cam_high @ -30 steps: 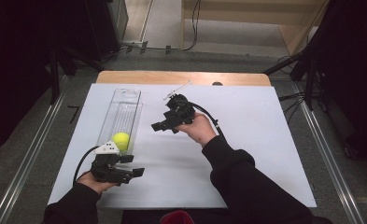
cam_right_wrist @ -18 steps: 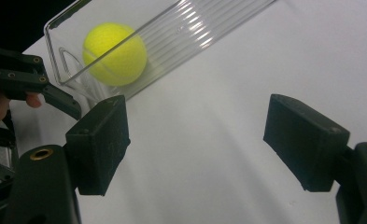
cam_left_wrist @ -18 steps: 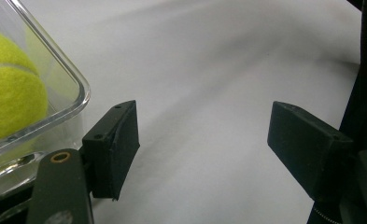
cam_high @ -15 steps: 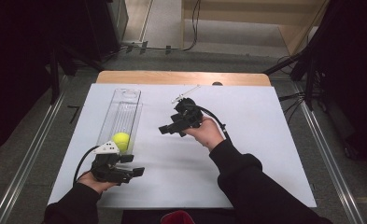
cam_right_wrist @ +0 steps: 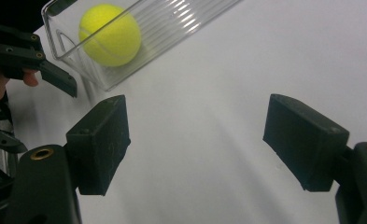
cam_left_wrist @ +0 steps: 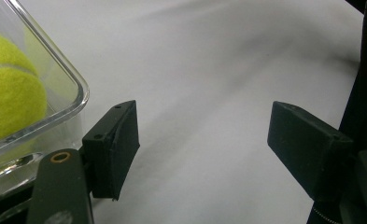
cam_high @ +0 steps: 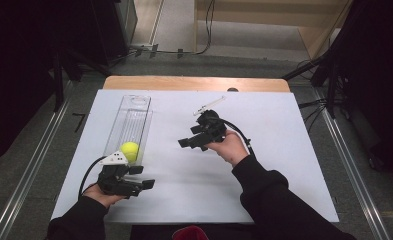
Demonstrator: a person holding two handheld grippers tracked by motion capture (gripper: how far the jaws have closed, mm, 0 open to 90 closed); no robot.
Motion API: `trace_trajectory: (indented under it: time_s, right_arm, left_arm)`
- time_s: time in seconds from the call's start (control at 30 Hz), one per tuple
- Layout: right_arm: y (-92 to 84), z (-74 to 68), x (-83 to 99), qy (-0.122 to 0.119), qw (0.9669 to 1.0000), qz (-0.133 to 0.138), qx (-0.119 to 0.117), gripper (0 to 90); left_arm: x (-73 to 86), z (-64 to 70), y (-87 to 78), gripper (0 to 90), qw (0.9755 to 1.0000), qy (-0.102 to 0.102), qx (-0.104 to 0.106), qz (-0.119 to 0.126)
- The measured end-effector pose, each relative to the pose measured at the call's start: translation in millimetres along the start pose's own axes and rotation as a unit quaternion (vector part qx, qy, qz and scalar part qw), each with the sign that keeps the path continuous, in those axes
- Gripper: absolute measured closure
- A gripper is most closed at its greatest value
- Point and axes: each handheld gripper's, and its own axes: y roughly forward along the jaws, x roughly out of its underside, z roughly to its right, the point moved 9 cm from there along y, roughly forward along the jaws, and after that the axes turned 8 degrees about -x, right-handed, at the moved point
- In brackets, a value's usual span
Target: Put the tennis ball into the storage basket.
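A yellow tennis ball [cam_high: 130, 149] lies at the near end of a long clear plastic tray [cam_high: 134, 112] on the left of the white table. My left gripper [cam_high: 143, 178] sits just in front of that end, pointing right, open and empty; in the left gripper view its jaws [cam_left_wrist: 202, 140] stand wide over bare white surface, with the ball [cam_left_wrist: 8, 100] behind the tray's corner [cam_left_wrist: 64, 74]. My right gripper [cam_high: 189, 137] hovers mid-table, pointing left toward the tray. It is open [cam_right_wrist: 195, 140] with nothing between the jaws, and the ball [cam_right_wrist: 110, 35] lies ahead of it.
A small white piece [cam_high: 209, 106] lies behind the right gripper, and a dark knob [cam_high: 232, 89] sits near the wooden back edge [cam_high: 194, 83]. The white sheet [cam_high: 274, 165] has free room at right and front. The left gripper [cam_right_wrist: 31, 60] appears at the right gripper view's upper left.
My right hand has drifted rightward and slightly nearer to the person, away from the tray. The left gripper, ball and tray have stayed put.
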Motion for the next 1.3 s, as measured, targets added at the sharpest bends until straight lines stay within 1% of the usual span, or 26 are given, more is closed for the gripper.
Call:
trace_trajectory:
  time_s: [0.13,0.33,0.5,0.67,0.83,0.9,0.97,1.1,1.2,1.3]
  right_arm:
    - [-3.6,1.9,4.1,0.002,1.0000,0.003,-0.001,20.5]
    - [-9.1,7.1,12.0,0.007,1.0000,0.003,0.005,20.5]
    - [-13.8,8.2,15.6,0.006,0.9999,0.004,0.008,20.5]
    - [-21.7,9.2,16.4,0.003,0.9998,0.015,0.010,20.8]
    - [-29.3,13.3,20.0,0.007,0.9995,0.023,0.020,20.8]
    - [-31.1,14.1,20.9,0.010,0.9994,0.024,0.021,20.9]
    - [-36.1,17.5,24.4,0.013,0.9993,0.027,0.024,20.8]
    - [-41.9,19.5,30.0,0.010,0.9990,0.033,0.029,20.8]
    - [-45.2,21.7,35.8,0.011,0.9987,0.031,0.038,20.8]
    - [-46.9,22.8,42.0,0.013,0.9987,0.028,0.040,20.8]
  left_arm:
    - [0.1,-0.4,0.0,25.2,1.0000,0.000,-0.001,0.000]
    - [-0.1,-0.6,0.0,25.2,1.0000,-0.001,-0.002,0.000]
    - [-0.3,-0.2,0.0,25.3,1.0000,0.000,-0.002,0.001]
    - [-0.3,0.4,0.3,25.3,1.0000,-0.001,0.000,0.000]
    - [-0.9,1.3,-0.1,25.3,1.0000,0.000,0.003,0.002]
    - [-1.0,1.2,-0.2,25.2,1.0000,0.001,0.003,0.002]
    - [-1.3,1.0,-0.5,25.2,1.0000,0.001,0.000,0.003]
    - [-1.2,1.0,-0.6,25.2,1.0000,0.000,0.003,0.002]
    - [-1.5,1.0,-0.5,25.2,1.0000,0.000,0.004,0.002]
    - [-1.7,1.3,-0.7,25.2,1.0000,0.000,0.004,0.003]
